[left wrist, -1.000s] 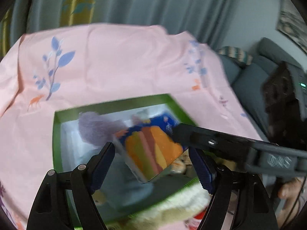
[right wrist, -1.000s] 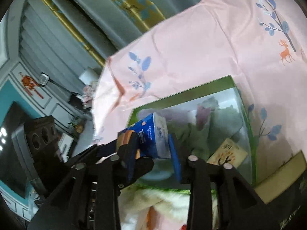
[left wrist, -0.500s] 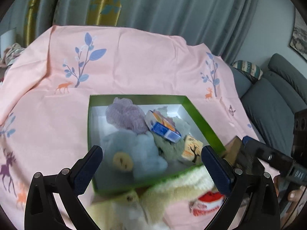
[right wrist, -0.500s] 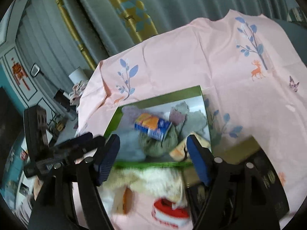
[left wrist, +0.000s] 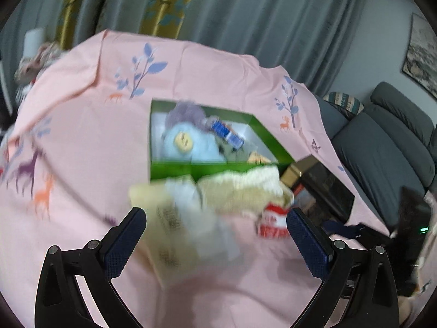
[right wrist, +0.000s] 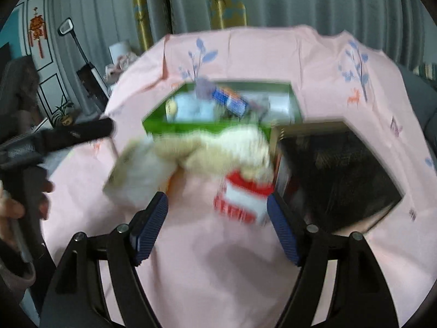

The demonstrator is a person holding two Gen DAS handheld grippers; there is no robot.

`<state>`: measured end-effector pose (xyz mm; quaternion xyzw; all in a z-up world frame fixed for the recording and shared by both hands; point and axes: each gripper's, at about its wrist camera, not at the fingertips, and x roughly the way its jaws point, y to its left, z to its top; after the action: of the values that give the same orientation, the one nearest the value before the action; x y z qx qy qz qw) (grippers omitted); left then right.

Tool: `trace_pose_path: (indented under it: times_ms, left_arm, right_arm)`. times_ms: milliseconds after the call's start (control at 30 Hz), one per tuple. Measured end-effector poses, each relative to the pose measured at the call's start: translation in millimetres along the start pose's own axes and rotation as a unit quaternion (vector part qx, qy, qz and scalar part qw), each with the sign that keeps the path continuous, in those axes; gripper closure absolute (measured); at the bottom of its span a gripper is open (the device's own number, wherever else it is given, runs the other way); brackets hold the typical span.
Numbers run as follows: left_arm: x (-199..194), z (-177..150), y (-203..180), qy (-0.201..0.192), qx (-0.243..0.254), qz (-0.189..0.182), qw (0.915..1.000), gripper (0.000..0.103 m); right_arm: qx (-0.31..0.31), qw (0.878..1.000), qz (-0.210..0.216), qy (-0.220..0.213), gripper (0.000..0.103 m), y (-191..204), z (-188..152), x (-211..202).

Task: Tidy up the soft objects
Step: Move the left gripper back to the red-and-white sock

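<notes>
Soft things are split between two spots: the green-walled open box on the pink printed tablecloth already holds a pale blue plush, a lilac fluffy one and a blue-and-orange tissue pack, while a cream fuzzy plush, a clear-wrapped pale packet and a small red-and-white pack lie on the tabletop just in front of it. My left gripper has its fingers spread as wide as they go, empty, framing the wrapped packet; my right gripper is also empty, fingers moderately apart with the red-and-white pack between their tips — not touched. A dark box sits to the right. Next I'd pick one item per hand: I'd slow down, since both views are smeared, centre each item between the fingers, close gently on the bulk — not a loose corner of wrap — and lift clear of the green wall before dropping it in
</notes>
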<state>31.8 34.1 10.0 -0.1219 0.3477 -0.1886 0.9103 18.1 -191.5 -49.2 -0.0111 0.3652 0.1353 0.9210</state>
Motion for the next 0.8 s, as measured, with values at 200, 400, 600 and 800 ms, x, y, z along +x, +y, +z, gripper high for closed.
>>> trace_pose_path:
  times_ms: [200,400,600,800]
  left_arm:
    - [-3.8,-30.8,6.4,0.023,-0.006,0.007,0.9997,0.001]
    - [-6.1,-41.6,8.2,0.026,-0.005,0.001,0.9997,0.001]
    - [-4.2,-45.2,6.1,0.029,-0.001,-0.005,0.9996,0.001]
    - [3.0,-49.5,-4.1,0.042,0.012,-0.02,0.9988,0.001]
  right_arm:
    - [-0.005,0.999,-0.041,0.016,0.033,6.6,-14.6,34.4]
    - [-0.024,0.994,-0.108,0.018,0.034,14.7,-2.3,61.7]
    - [-0.041,0.988,-0.144,0.027,0.061,12.6,7.7,77.4]
    - [-0.03,0.998,-0.053,0.014,0.075,10.0,-3.8,44.9]
